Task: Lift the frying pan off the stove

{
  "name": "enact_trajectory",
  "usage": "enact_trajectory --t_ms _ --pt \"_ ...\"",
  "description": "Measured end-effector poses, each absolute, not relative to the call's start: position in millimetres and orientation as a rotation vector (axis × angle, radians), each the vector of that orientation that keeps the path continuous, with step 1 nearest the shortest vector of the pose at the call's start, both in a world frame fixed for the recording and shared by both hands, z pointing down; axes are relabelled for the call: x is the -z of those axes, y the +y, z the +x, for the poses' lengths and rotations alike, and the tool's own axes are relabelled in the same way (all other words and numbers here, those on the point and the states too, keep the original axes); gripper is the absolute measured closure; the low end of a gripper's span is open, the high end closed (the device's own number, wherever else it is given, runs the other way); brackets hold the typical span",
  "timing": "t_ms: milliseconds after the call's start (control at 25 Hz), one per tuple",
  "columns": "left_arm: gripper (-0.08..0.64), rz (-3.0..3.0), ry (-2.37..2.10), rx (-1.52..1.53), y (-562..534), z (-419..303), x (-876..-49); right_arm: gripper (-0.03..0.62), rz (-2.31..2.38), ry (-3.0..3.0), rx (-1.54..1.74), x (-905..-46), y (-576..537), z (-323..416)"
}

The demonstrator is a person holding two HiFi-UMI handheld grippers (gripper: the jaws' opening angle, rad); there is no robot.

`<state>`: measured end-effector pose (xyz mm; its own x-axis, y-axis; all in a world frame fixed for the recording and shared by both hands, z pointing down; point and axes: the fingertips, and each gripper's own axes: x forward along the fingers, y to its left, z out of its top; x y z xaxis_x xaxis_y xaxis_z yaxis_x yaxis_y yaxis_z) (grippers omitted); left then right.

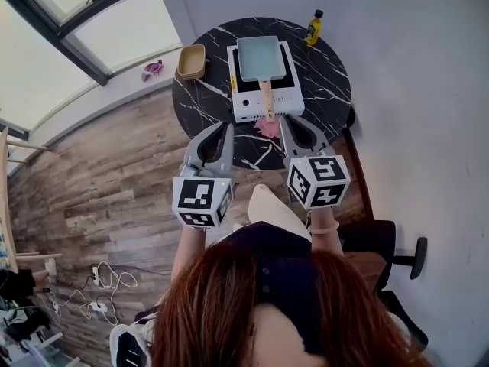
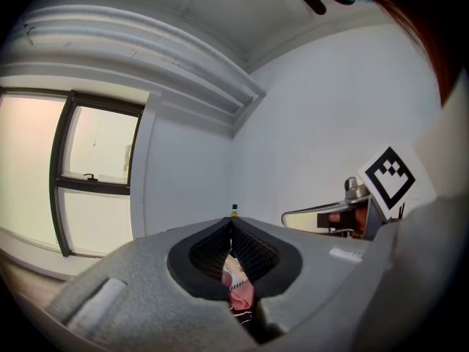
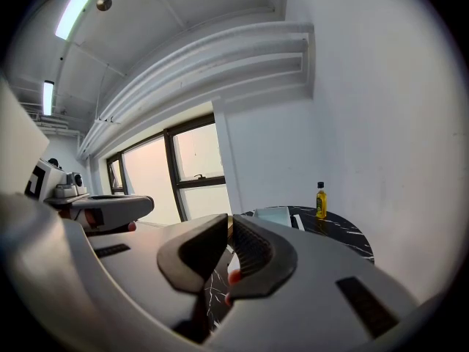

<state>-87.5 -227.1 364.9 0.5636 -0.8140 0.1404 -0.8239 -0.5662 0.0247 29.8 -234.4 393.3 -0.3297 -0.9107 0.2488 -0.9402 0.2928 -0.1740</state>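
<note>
A: Where's the frying pan?

B: On the white stove, a rectangular pale blue-green pan sitting flat on top. Its wooden handle runs over the front of the stove and points back towards the person.

A: And the stove?

B: In the middle of the round black marbled surface. An oil bottle stands near the far edge of that surface, well apart from the stove. A tan dish lies at the left edge. A small pink thing lies just in front of the stove, and I can't tell what it is.

A: What about the left tongs?

B: Their jaws are closed, with the tips meeting, and they hold nothing. In the head view they hang over the near edge of the surface, left of the handle and clear of it.

A: And the right tongs?

B: Their jaws are all but together, with at most a sliver between the tips, and they grip nothing. The tips are just beside the end of the handle, on its right. I can't tell whether they touch it.
</note>
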Motion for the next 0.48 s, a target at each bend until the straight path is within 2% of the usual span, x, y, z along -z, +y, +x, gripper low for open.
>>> enact_trajectory --t_ms 480 --pt "0.548 2.666 -1.429 -0.205 -265.2 -74.1 -369.3 0.540 1.706 -2.414 -0.514 -409.5 -275.8 44.1"
